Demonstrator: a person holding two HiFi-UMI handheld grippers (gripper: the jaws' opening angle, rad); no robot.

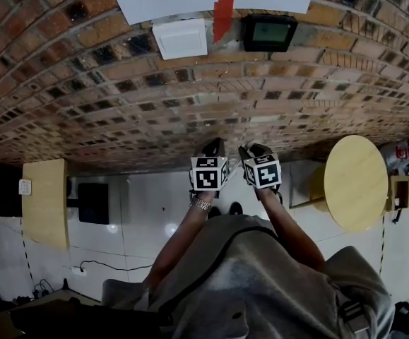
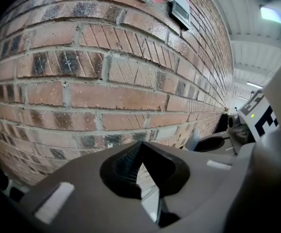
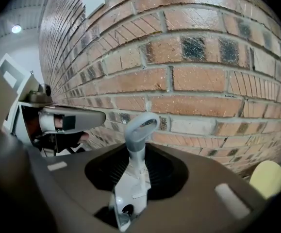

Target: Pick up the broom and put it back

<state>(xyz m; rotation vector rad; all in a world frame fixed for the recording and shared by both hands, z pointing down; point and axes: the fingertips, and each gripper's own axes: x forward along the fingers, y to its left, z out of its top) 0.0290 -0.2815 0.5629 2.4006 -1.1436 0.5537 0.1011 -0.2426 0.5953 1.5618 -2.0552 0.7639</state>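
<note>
Broom (image 3: 136,164), a white shaft with a grey loop end, is clamped in the right gripper (image 3: 137,154); left gripper (image 2: 139,164) closed, empty. Brick wall (image 1: 190,104) at 12 o'clock, round table (image 1: 356,182) at 3 o'clock

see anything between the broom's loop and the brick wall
Nothing visible. The right claw grips the white broom handle; its grey loop pokes out toward the brick wall with only open air between.

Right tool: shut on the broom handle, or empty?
Shut on it: the right tool clamps the white broom handle between its pads.
</note>
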